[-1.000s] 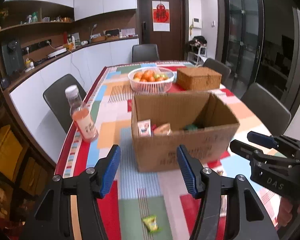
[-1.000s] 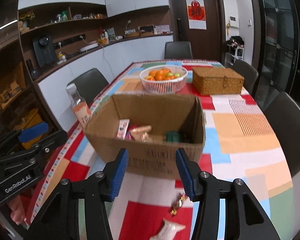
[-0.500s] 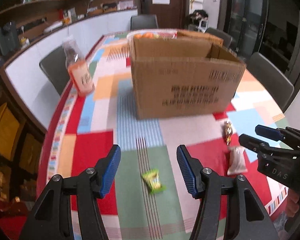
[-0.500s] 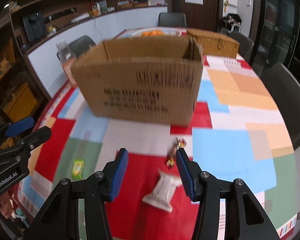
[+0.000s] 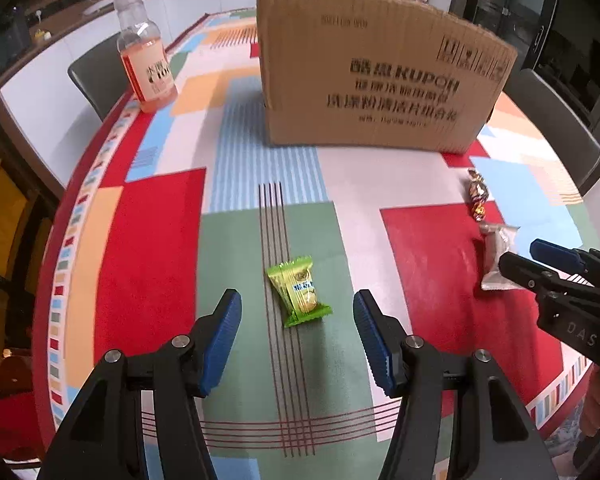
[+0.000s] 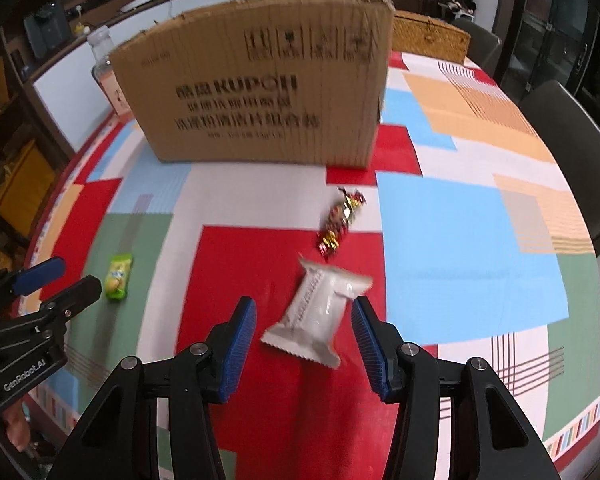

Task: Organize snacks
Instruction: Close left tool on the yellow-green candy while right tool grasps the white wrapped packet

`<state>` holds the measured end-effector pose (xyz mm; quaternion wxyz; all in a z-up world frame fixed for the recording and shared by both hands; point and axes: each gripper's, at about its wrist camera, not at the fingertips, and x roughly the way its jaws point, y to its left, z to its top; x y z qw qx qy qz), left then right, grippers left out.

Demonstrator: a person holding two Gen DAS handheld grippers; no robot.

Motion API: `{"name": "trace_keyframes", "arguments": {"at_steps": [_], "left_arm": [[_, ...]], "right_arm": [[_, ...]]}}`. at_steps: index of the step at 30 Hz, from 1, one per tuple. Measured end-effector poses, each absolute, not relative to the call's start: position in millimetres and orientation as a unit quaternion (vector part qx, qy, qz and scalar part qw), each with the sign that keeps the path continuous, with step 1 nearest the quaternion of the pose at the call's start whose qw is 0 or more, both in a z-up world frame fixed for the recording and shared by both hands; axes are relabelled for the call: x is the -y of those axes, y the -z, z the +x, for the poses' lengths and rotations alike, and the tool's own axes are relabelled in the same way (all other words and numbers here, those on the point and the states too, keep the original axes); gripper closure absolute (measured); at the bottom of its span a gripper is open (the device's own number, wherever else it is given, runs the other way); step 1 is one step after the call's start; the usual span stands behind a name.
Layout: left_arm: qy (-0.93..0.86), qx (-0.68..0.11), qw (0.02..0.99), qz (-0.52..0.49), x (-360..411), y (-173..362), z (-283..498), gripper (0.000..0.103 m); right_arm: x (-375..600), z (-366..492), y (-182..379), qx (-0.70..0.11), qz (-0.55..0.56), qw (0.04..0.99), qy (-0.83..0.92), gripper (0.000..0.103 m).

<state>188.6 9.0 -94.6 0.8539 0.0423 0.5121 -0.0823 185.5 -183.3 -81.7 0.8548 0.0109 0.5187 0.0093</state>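
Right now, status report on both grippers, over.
Left gripper open over green snack. Right gripper open around white packet. Nothing blocking.

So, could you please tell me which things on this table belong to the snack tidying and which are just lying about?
Part of the job:
- green-wrapped snack
- white snack packet
- red-and-gold wrapped candy
- brown cardboard box

Just lying about:
- plastic bottle of orange drink
- woven wicker box

Even indoor light, strong fisheye bending and dark corners, slight motion blur on the cardboard box [image 6: 260, 80] print.
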Motion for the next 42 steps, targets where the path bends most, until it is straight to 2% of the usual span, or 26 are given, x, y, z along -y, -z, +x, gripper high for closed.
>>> {"name": "trace_keyframes", "arguments": {"at_steps": [10, 15, 22, 26, 42], "left_arm": [[0.076, -0.528, 0.845, 0.03, -10.5, 116.9, 207.4, 0.047], [0.079, -0.538, 0.839, 0.017, -13.0, 123.9, 213.0, 0.058], [0.084, -0.539, 0.838, 0.005, -14.4, 125.0, 215.3, 0.075], [0.092, -0.542, 0.836, 0.002, -12.5, 124.3, 214.6, 0.081], [0.132, -0.507, 0.852, -0.005, 1.4, 84.5, 197.7, 0.082]], "right_arm": [[187.2, 199.6, 98.9, -0.532, 0.012, 0.847, 0.007, 0.052], [185.0, 205.2, 104.4, -0.537, 0.017, 0.844, 0.002, 0.053], [181.8, 210.5, 105.9, -0.537, 0.02, 0.843, -0.01, 0.067], [178.7, 208.7, 105.7, -0.536, 0.022, 0.844, -0.022, 0.068], [174.5, 198.8, 82.1, -0.511, 0.039, 0.857, -0.053, 0.069]]}}
